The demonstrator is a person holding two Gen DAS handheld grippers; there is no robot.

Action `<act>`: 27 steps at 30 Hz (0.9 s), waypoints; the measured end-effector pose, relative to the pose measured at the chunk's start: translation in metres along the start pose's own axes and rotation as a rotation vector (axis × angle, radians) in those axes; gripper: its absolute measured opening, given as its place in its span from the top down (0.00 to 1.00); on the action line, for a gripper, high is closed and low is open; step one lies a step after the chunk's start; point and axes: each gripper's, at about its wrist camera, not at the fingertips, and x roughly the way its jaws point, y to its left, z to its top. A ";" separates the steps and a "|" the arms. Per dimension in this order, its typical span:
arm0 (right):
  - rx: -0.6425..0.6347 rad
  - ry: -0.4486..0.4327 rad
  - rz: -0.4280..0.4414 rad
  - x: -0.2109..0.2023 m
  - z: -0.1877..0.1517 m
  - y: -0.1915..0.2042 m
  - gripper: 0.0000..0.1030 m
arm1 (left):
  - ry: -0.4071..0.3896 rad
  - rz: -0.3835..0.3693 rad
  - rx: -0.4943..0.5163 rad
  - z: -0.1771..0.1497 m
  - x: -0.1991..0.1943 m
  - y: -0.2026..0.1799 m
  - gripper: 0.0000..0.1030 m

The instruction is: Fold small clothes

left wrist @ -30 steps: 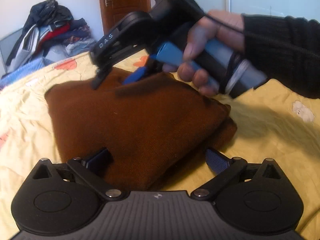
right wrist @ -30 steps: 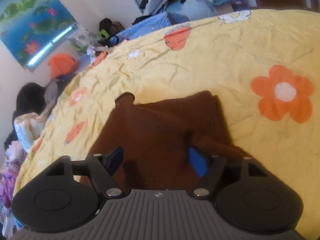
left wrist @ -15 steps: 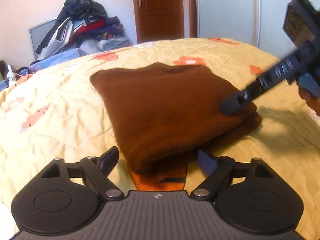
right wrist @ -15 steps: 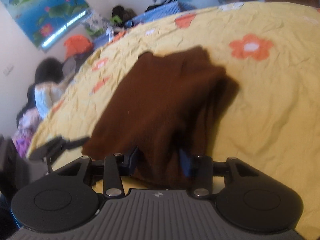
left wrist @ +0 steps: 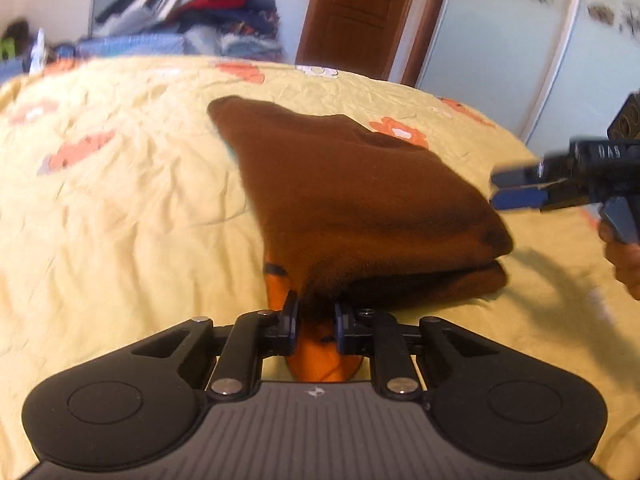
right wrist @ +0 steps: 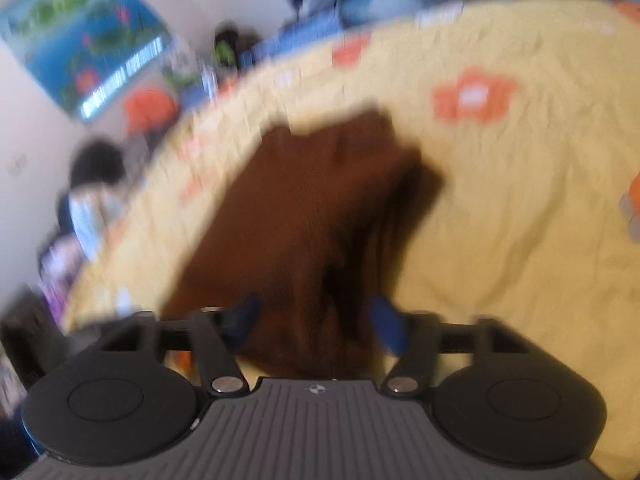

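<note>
Half a second ago the left hand-held gripper (left wrist: 316,322) stood wide open just short of the near edge of the brown garment (left wrist: 360,200); now its jaws have drawn in to a narrow gap and pinch that near edge, with the cloth bunched between the blue fingertips (left wrist: 294,312). The right hand-held gripper (right wrist: 314,320) has changed the other way: its jaws were close together on the fabric a moment ago and now stand apart, with the brown garment (right wrist: 320,208) lying in the space between them. Its view is badly smeared by motion, so whether the pads touch the cloth cannot be told. The garment lies folded in layers on the bed, on a yellow bedspread (left wrist: 120,200) printed with orange flowers, and stretches from the left gripper's tips away toward the far side, its far corner pointing to the far left. A patch of orange (left wrist: 320,356) shows under the garment's near edge, directly below the left gripper's jaws; what it belongs to is unclear. In the left wrist view the right hand-held gripper (left wrist: 516,190) comes in from the right edge, its blue tips just beside the garment's right side, near the thick folded corner, and the fingers (left wrist: 624,256) of the person's hand show below it. Beyond the bed, a heap of clothes (left wrist: 192,4) sits at the far left, with a brown wooden door (left wrist: 360,12) to its right.
</note>
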 end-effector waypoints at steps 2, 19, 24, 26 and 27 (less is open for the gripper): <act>0.010 -0.042 0.006 -0.004 0.016 0.002 0.28 | -0.047 -0.030 -0.035 0.004 -0.016 0.009 0.84; -0.143 0.006 -0.267 0.118 0.073 0.016 0.19 | -0.129 -0.004 0.297 -0.003 0.049 -0.055 0.26; -0.246 -0.019 -0.100 0.138 0.087 0.074 0.03 | -0.134 -0.012 0.290 -0.006 0.045 -0.055 0.22; -0.284 0.073 -0.126 0.171 0.086 0.076 0.04 | -0.134 -0.026 0.283 -0.004 0.045 -0.053 0.22; -0.295 0.123 -0.175 0.189 0.082 0.069 0.05 | -0.135 -0.035 0.276 -0.004 0.044 -0.051 0.22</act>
